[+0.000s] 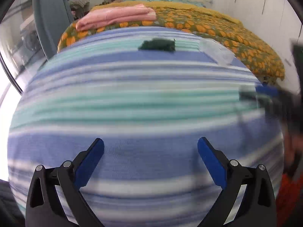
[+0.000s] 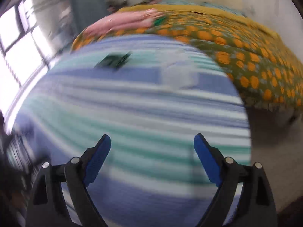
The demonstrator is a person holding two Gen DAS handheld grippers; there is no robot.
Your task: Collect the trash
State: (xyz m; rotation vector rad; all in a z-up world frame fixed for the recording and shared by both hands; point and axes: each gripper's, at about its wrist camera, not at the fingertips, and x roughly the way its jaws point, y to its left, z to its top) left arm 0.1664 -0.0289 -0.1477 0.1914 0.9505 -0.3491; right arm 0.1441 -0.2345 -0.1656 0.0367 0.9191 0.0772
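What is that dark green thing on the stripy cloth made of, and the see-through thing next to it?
The dark green thing looks like crumpled, shiny thin plastic or foil, maybe a wrapper; blur makes it hard to be sure. The see-through thing seems to be a thin clear plastic bag, because the stripes show through it. The stripy cloth looks like soft matte woven fabric.

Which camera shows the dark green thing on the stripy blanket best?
The left wrist view. There the dark green thing is mostly sharp on the stripy blanket, far ahead of the open left claw. The right wrist view shows it smeared by blur, beyond the open right claw.
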